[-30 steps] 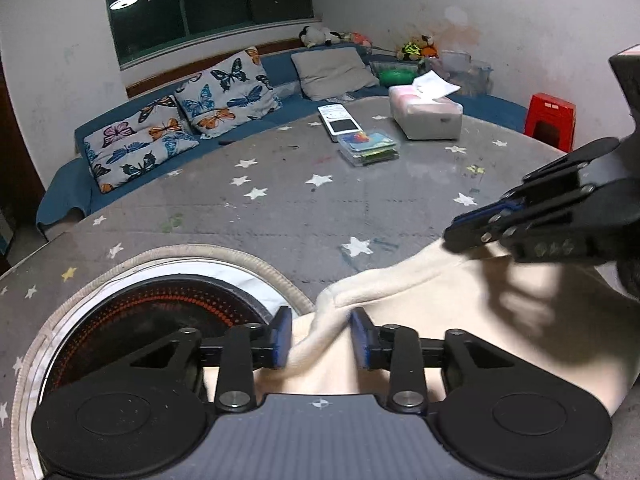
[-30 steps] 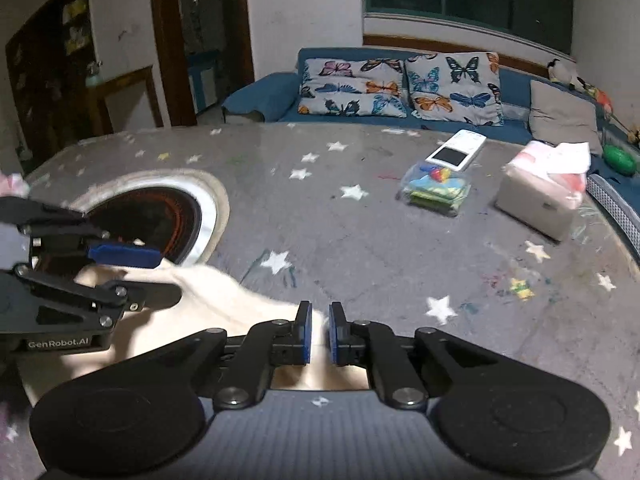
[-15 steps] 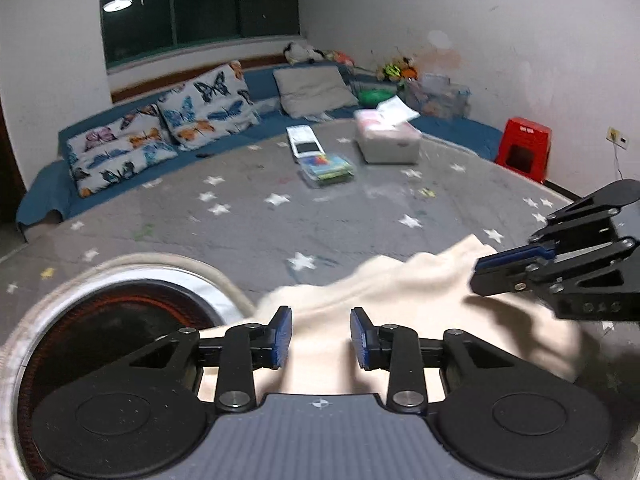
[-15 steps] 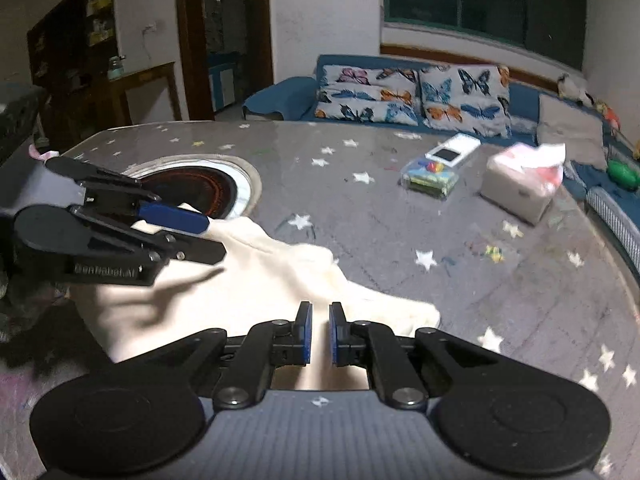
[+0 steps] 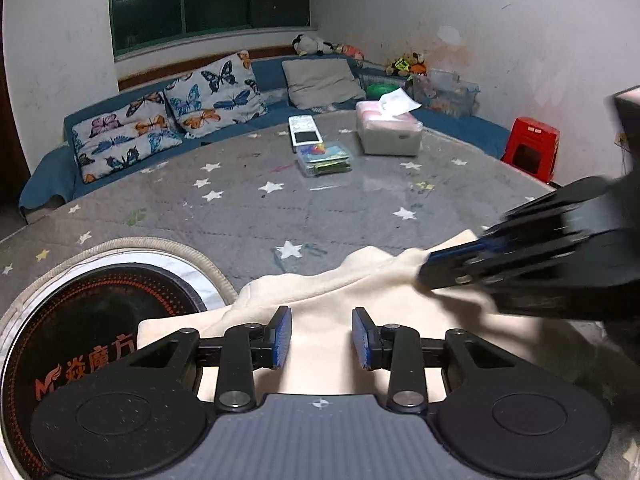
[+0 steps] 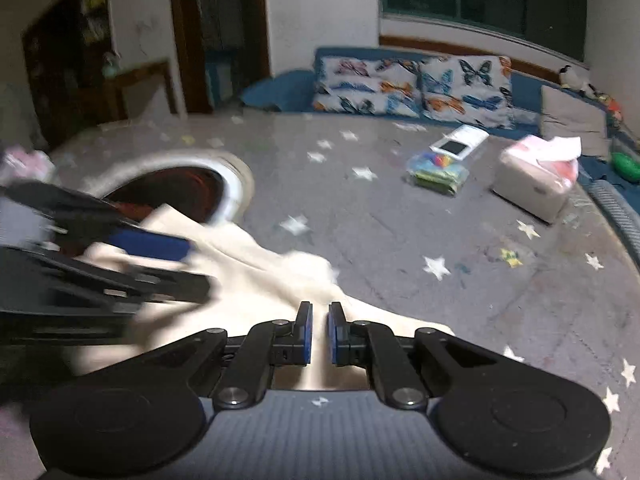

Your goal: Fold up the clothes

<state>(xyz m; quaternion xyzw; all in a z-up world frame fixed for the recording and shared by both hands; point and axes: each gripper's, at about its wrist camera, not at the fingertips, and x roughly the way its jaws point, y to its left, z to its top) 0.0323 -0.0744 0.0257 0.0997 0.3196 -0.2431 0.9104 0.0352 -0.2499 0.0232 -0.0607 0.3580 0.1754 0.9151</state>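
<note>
Left wrist view: left gripper point(image 5: 321, 338) hovers, jaws wide, over the cream garment point(image 5: 360, 300); right gripper point(image 6: 320, 334) (jaws narrow) pinches its far edge.

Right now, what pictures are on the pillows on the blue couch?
Colourful butterflies, blue, orange and purple, on white pillows; the left wrist view shows them best.
</note>
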